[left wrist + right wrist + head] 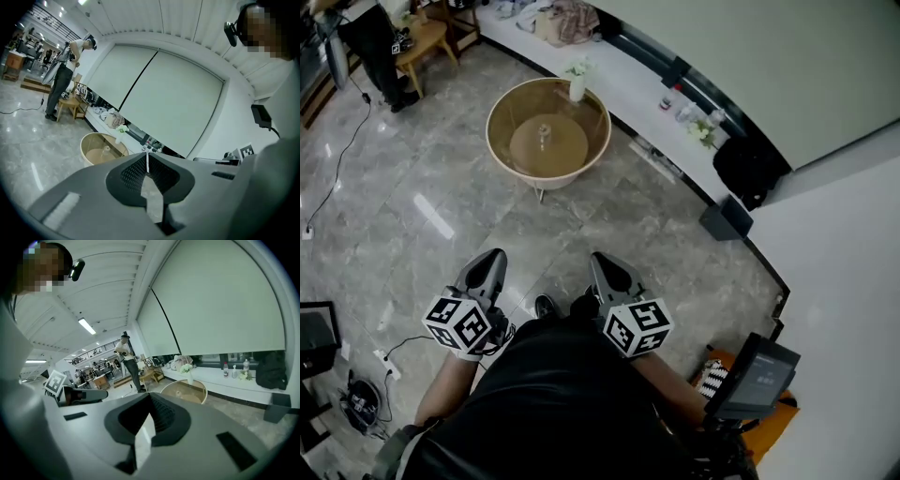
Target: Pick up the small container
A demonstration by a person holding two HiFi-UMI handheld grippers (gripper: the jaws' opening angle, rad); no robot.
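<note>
- The left gripper [147, 153], held out ahead of the person, has its jaws pressed together with nothing between them.
- The right gripper [149, 394], level with it, likewise has its two jaws meeting at the tips and holds nothing.
- Seen from the head view, both grippers point across the grey marble floor [412, 197] toward a round table [492, 129] with a tan rim.
- The small container [544, 134], pale and bottle-shaped, stands upright at the centre of that table, well apart from both grippers and touched by neither.
- A white vase of flowers [577, 84] stands at the table's far edge, beyond the container.
- Behind the table a long white ledge [628, 89] runs along the wall below a drawn blind; a few small bottles [680, 108] stand on it.
- A black bag [750, 164] sits at the ledge's right end.
- At the far left of the room, a person [380, 47] in dark trousers stands beside a wooden stool [424, 42].
- A screen on a stand [759, 375] is near the holder's right elbow.
</note>
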